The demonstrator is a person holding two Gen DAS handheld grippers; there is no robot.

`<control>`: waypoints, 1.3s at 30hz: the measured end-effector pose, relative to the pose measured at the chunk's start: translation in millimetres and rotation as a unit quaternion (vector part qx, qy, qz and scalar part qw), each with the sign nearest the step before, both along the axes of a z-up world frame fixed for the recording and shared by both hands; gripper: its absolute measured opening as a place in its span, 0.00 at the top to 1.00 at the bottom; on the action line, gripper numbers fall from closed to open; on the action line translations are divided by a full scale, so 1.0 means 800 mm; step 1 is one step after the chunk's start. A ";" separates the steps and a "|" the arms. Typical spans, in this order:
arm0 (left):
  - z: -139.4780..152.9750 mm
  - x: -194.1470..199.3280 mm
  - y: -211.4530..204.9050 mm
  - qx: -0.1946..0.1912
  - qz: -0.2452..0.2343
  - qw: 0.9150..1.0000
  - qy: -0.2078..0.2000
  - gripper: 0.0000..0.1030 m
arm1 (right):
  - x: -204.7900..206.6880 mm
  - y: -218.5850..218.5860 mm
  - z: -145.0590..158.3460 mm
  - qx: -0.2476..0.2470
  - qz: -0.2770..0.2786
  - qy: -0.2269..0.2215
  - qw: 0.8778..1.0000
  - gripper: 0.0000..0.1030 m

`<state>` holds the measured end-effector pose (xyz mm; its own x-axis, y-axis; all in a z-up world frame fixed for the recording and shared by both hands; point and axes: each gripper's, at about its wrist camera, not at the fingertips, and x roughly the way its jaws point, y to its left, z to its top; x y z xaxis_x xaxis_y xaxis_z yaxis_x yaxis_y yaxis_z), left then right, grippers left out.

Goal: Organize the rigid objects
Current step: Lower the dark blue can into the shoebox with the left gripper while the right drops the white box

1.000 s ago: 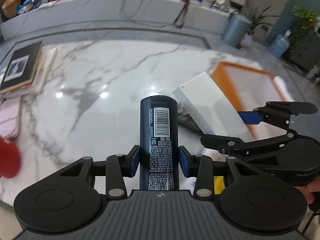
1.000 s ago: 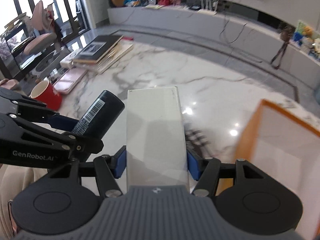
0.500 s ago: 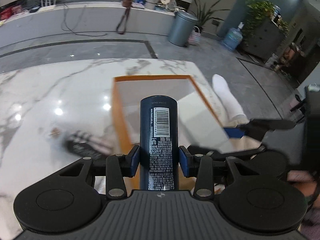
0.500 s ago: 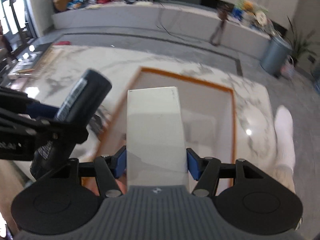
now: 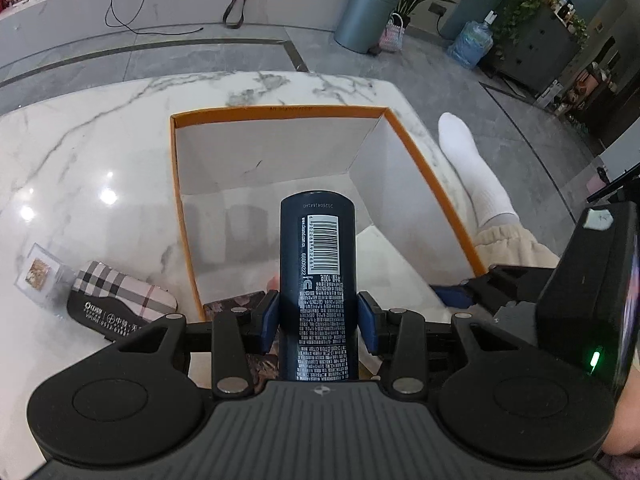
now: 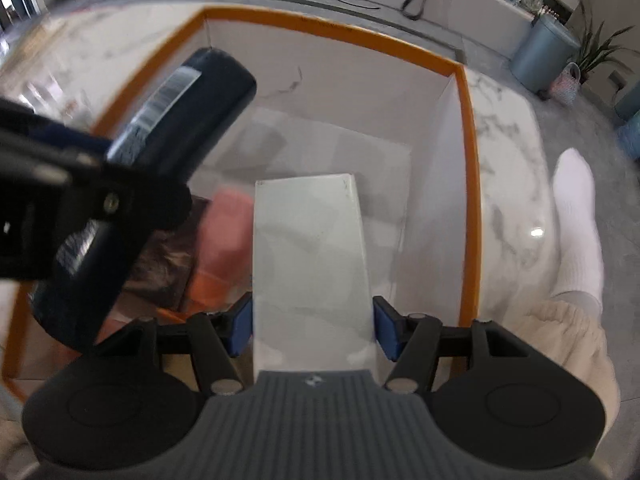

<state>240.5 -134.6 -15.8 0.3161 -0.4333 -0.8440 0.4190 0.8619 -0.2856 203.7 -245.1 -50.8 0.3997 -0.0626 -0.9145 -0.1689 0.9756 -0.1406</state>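
Observation:
My left gripper (image 5: 318,322) is shut on a dark blue can (image 5: 318,280) with a white barcode, holding it over the near side of an orange-rimmed white box (image 5: 280,111). In the right wrist view my right gripper (image 6: 313,332) is shut on a long white box (image 6: 310,252), also above the orange-rimmed box (image 6: 470,160). The blue can (image 6: 192,104) and the left gripper show blurred at the left of that view. Inside the orange-rimmed box lie a pink item (image 6: 224,232) and a dark patterned item (image 6: 168,256).
A plaid case (image 5: 120,300) and a small clear box (image 5: 38,276) lie on the marble table (image 5: 80,152) left of the orange-rimmed box. A person's leg with a white sock (image 5: 476,172) is beyond the table's right edge. A grey bin (image 5: 366,16) stands on the floor.
Both grippers swung right across the table with their loads and now hang over the orange-rimmed box, lower and tilted further down. Grips are unchanged.

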 end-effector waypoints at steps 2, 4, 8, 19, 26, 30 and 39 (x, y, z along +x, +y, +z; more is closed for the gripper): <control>-0.003 0.003 0.000 -0.001 -0.002 1.000 0.002 0.55 | 0.006 0.003 -0.002 -0.011 -0.003 0.005 1.000 0.41; -0.007 0.007 0.001 -0.002 -0.004 1.000 0.004 0.55 | 0.012 0.008 -0.003 -0.019 -0.007 0.017 1.000 0.41; -0.007 0.006 0.005 -0.002 -0.009 1.000 0.007 0.55 | 0.017 0.013 -0.007 -0.045 0.005 0.056 0.997 0.42; -0.005 0.009 0.014 -0.010 -0.003 1.000 0.007 0.55 | 0.007 0.011 0.005 0.001 0.106 0.041 0.994 0.64; -0.011 0.010 0.010 -0.007 -0.004 1.000 0.013 0.55 | 0.013 0.003 -0.018 0.064 0.101 0.083 0.989 0.87; -0.016 0.014 0.007 -0.019 0.001 0.999 0.031 0.55 | 0.010 -0.003 -0.032 0.049 0.081 0.107 0.990 0.97; -0.024 0.016 -0.011 -0.037 0.017 0.998 0.056 0.55 | -0.006 -0.028 0.006 0.052 0.069 0.045 0.995 0.93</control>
<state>253.0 -143.2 -35.1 0.2370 -0.4854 -0.8416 0.3508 0.8506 -0.3918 198.9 -267.2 -45.8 0.3144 0.0839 -0.9456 -0.3094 0.9508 -0.0185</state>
